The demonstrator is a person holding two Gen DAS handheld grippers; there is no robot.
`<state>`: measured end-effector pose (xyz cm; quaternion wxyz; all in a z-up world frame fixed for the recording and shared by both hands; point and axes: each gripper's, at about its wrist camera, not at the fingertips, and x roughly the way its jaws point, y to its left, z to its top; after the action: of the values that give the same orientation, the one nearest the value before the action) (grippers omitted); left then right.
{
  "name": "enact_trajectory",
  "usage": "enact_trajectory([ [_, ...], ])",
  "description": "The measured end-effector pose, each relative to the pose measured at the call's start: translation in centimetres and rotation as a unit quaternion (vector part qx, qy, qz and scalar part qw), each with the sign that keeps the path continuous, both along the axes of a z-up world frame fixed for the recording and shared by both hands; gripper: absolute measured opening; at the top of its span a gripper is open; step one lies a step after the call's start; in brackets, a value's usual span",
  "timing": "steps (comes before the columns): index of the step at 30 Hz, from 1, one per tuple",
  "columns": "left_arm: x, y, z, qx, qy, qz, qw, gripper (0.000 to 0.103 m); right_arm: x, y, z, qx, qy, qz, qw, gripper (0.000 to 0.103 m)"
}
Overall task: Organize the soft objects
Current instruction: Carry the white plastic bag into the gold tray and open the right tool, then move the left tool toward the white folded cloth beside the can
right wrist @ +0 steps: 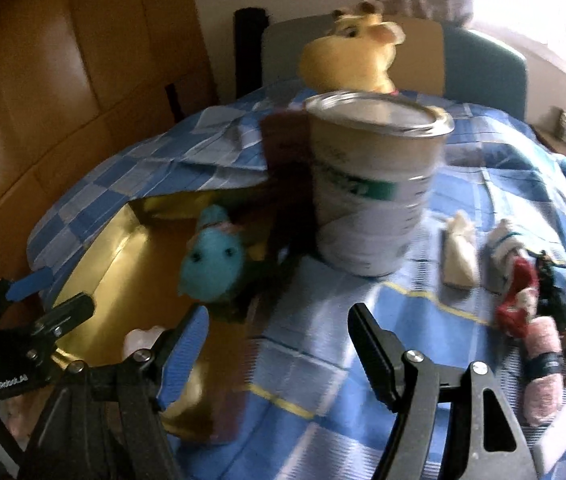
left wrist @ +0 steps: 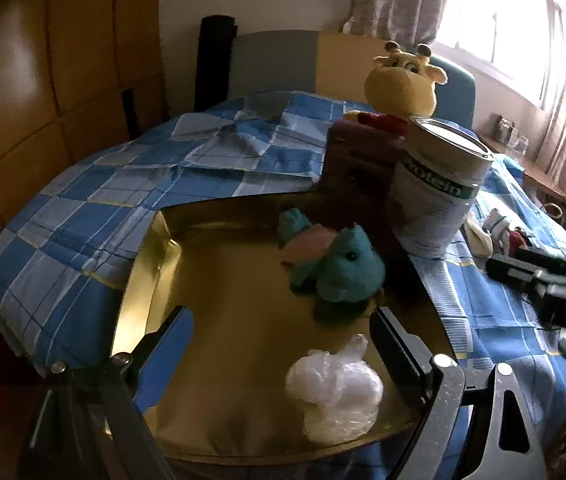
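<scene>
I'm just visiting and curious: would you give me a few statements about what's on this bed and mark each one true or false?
1. A teal stuffed toy lies inside the gold tray. True.
2. The left gripper is clamped on the white plastic bag. False: its jaws stand open, and the bag lies loose in the tray between them.
3. The big tin stands upright on the blue checked bedcover. True.
4. The yellow giraffe toy is in the tray. False: it sits behind the tin, near the headboard.
5. The right gripper holds a sock. False: it is open and holds nothing; the small soft items lie on the bedcover to its right.
</scene>
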<state>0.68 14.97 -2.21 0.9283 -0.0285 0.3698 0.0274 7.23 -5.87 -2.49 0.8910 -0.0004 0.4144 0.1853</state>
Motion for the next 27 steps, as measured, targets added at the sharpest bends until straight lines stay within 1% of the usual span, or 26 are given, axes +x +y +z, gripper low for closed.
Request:
enact_trajectory([
  [4, 0.1, -0.8, 0.1, 0.006, 0.0, -0.01, 0.9999, 0.09, 0.7, -3.2, 0.8, -0.011, -0.014, -0.035, 0.999, 0.073],
  [8, 0.2, -1.6, 0.1, 0.01, 0.001, -0.021, 0.9997, 0.09, 1.3, -7.3, 1.6, -0.024, -0.025, -0.081, 0.996, 0.073],
  [13, 0.3, -2.7, 0.0, 0.015, 0.003, -0.036, 0.9992, 0.09, 1.7, -12.7, 2.5, -0.026, -0.036, -0.148, 0.988, 0.073],
  [17, 0.5, -3.7, 0.0, 0.02, 0.005, -0.047, 0.9987, 0.09, 2.0, -17.0, 2.8, -0.025, -0.044, -0.206, 0.977, 0.073],
  [22, 0.8, -4.9, 0.1, 0.025, 0.007, -0.062, 0.9978, 0.09, 2.6, -21.7, 2.2, -0.037, -0.049, -0.272, 0.96, 0.073],
  [25, 1.0, -5.9, 0.2, 0.026, 0.009, -0.074, 0.9969, 0.09, 2.8, -24.4, 1.0, -0.04, -0.046, -0.315, 0.947, 0.073],
  [27, 1.2, -6.5, 0.2, 0.024, 0.012, -0.085, 0.9961, 0.09, 2.5, -26.1, 0.0, -0.024, -0.036, -0.345, 0.938, 0.073],
])
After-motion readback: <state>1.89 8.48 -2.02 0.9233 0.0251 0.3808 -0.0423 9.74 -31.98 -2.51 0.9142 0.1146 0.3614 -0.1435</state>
